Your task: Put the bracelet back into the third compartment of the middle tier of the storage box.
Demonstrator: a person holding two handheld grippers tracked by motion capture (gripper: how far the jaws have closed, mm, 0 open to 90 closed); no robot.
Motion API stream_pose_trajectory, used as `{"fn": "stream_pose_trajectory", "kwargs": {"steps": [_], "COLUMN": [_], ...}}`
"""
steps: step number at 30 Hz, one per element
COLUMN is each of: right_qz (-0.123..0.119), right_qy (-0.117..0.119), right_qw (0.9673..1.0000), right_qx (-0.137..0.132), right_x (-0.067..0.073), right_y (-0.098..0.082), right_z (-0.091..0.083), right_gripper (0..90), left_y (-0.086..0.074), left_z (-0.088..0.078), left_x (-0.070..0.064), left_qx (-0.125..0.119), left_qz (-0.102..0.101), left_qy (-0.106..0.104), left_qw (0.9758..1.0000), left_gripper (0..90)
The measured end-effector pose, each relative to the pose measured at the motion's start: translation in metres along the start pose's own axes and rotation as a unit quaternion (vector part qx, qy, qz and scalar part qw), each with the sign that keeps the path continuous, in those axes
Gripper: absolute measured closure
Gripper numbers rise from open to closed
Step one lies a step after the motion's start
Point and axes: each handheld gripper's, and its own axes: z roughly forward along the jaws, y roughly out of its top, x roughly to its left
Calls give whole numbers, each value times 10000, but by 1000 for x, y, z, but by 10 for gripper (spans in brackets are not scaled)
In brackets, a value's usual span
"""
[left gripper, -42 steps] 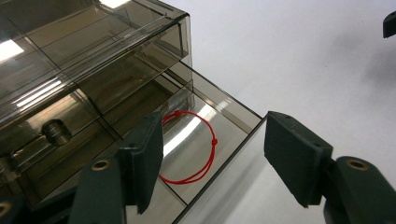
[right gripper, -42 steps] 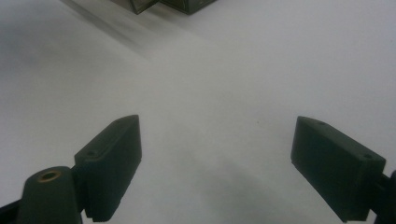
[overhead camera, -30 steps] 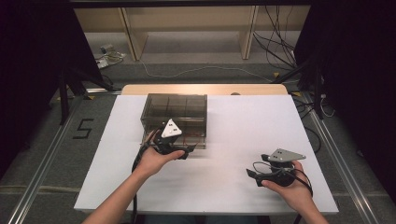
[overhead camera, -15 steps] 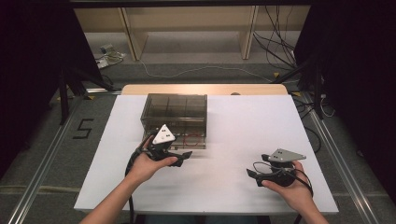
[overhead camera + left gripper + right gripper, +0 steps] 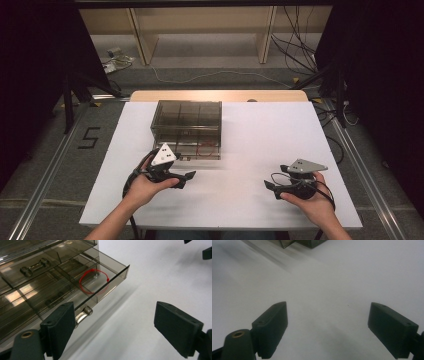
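Drawer of the smoky cabinet stands pulled out mid-table, red ring inside. Left gripper sits just in front, jaws just opened, empty; right gripper wide, empty. Risk: a jaw snagging the metal handle, dragging the cabinet

A white table top lay over a light wooden board whose far edge showed beyond it. The floor was grey, marked with a black numeral 5 at the left. Metal rails ran along both sides of the table. Beyond it stood pale wooden shelving with upright legs. Black cables and a white cord trailed across the floor. Dark curtains closed off left and right; light fell evenly from above.
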Motion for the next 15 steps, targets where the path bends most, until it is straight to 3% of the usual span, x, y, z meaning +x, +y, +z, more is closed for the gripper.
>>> {"fn": "stream_pose_trajectory", "kwargs": {"steps": [15], "right_qz": [17], "right_qy": [-44], "right_qw": [10000], "right_qx": [27], "right_x": [-1], "right_y": [1], "right_z": [0], "right_gripper": [168], "left_y": [-16], "left_z": [-13], "left_x": [-4], "left_qx": [-57], "left_qz": [30], "left_qy": [69], "left_qw": [10000], "left_gripper": [176]}}
